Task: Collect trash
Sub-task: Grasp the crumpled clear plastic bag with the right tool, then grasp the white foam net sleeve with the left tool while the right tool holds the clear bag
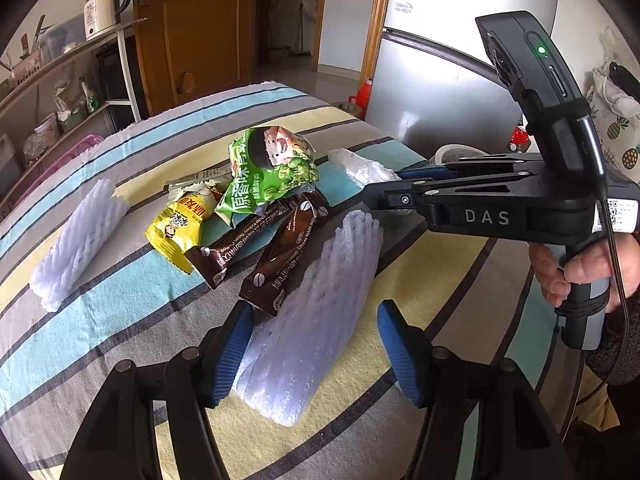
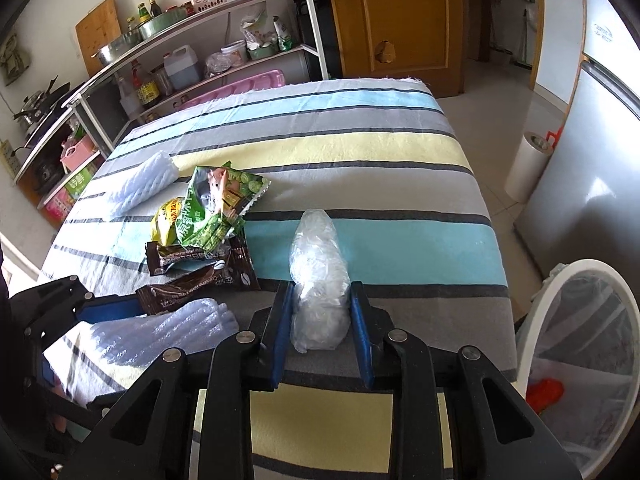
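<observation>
The right gripper is pinched onto a crumpled clear plastic bag near the right edge of the striped tabletop, whose far half lies bare. The left gripper stands half open around one foam net sleeve, seemingly not touching it. Two sleeves, two brown sachets, one green wrapper, one yellow packet; white bin beside the right edge
</observation>
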Tool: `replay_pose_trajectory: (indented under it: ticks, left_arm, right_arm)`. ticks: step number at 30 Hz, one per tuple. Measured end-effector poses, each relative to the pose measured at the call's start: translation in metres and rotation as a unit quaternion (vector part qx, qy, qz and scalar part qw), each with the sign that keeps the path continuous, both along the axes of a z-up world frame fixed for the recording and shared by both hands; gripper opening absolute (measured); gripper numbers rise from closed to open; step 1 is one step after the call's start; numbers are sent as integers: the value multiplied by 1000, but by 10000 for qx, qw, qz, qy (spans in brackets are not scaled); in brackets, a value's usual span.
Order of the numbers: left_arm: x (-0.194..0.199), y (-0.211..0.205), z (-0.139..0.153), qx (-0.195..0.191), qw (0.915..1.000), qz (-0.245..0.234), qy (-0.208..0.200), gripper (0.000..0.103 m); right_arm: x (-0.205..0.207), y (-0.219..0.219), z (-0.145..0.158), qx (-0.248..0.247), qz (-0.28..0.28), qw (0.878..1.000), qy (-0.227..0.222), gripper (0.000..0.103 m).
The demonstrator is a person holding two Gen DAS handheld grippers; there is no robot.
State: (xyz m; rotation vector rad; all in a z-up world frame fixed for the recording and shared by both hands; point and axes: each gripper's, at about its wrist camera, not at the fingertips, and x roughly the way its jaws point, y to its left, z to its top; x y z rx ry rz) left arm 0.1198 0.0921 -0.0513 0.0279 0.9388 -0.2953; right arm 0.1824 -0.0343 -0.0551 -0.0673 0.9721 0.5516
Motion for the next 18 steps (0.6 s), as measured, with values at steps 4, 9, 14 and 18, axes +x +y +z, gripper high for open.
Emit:
replay_pose_trajectory:
  ticks: [4, 9, 14, 18]
  left_arm:
    - [3, -4, 0, -66, 10000, 7, 21, 64]
    - [10, -15, -2, -63, 9999, 54, 58, 64]
    - [14, -25, -2, -43, 9999, 93, 50, 64]
    - [14, -28, -2, 28, 9999, 150, 26, 48]
  right_arm:
    - [-6, -9, 2, -37, -111, 9999, -80, 29]
    - [-13, -20, 1, -25, -200, 9998, -83, 29]
    - [-19, -32, -1, 19, -328, 9994, -82, 29]
    - [-22, -41, -4, 66, -418, 9991, -53, 29]
